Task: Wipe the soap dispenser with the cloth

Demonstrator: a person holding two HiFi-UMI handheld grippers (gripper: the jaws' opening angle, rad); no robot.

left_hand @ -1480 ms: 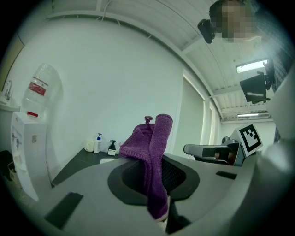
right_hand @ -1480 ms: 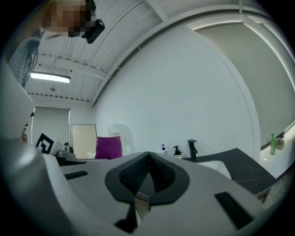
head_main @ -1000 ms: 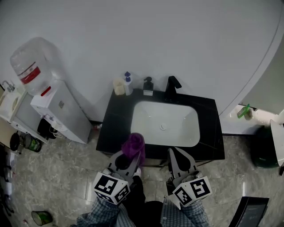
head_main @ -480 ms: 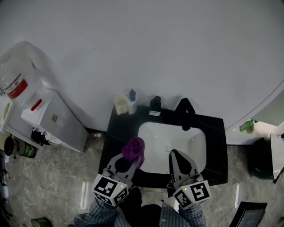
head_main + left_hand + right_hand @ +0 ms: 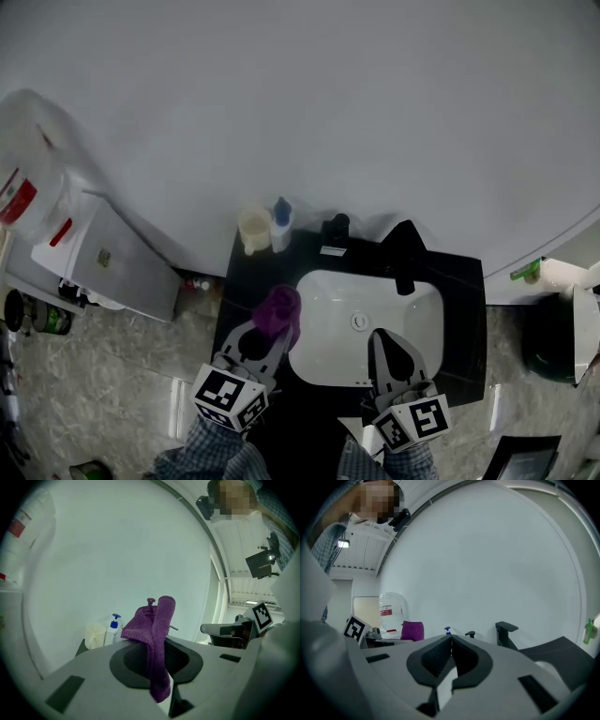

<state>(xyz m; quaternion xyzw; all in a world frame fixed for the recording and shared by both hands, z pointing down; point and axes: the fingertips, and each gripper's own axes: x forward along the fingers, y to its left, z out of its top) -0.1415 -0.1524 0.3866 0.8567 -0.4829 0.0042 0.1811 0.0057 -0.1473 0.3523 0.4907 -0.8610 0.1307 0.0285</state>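
Soap dispenser (image 5: 335,231), black-topped, stood at the back edge of the black counter (image 5: 466,309), between a blue-capped bottle (image 5: 281,223) on its left and the black faucet (image 5: 405,251) on its right; a cream cup (image 5: 254,228) stood just beside the bottle, at the counter's back left corner; the white basin (image 5: 328,328) lay in front of the dispenser and the faucet. The left gripper (image 5: 274,336) was held over the left part of the counter, beside the basin's left rim, its jaws clamped on a purple cloth (image 5: 279,309); in the left gripper view the cloth rose in a bunch above the jaw tips and one fold hung down between them, with the dispenser's dark pump head showing just behind the top of the bunch; in the head view the cloth was apart from the dispenser, nearer the counter's front. The right gripper (image 5: 387,337) was held over the front part of the basin, its jaws pressed together with nothing between them; both grippers pointed toward the white wall (image 5: 328,112). Checked sleeves (image 5: 202,455) showed at the lower edge of the head view. A white water cooler (image 5: 103,272) stood on the floor (image 5: 112,375) to the left of the counter.
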